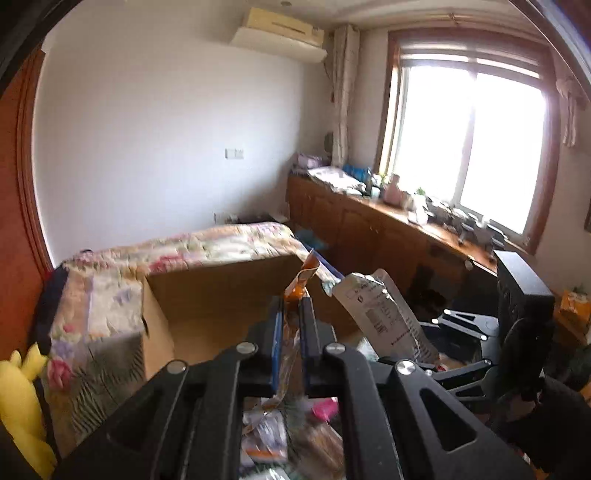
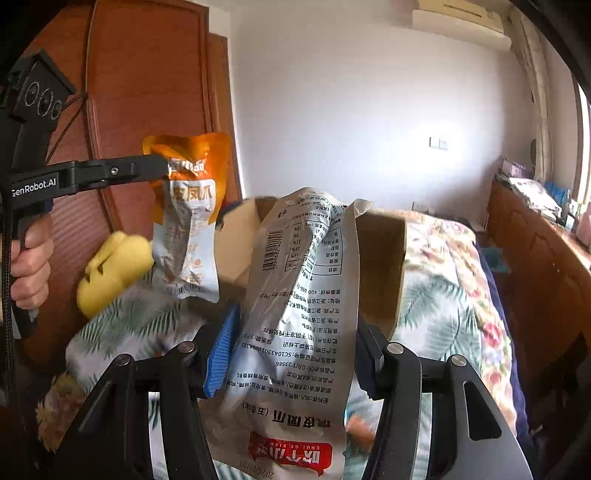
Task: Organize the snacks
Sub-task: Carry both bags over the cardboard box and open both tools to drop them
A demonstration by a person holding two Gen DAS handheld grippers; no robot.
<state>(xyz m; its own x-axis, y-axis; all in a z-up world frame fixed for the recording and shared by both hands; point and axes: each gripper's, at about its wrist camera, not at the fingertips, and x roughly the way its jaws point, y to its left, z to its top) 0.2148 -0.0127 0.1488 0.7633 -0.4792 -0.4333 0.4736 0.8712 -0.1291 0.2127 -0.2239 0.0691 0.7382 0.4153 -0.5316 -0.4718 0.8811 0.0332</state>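
Gripping snack packets, left claw orange pouch, right claw silver bag, cardboard box beyond.

A lived-in bedroom in a home: a bed under a floral patchwork quilt stands against a plain white wall, with a cream wall-mounted air conditioner above. A wood-framed window with a tied-back pale curtain lights a long wooden cabinet crowded with small household clutter. A reddish-brown wooden wardrobe and a yellow plush toy sit by the bed, and an open brown cardboard box rests on it
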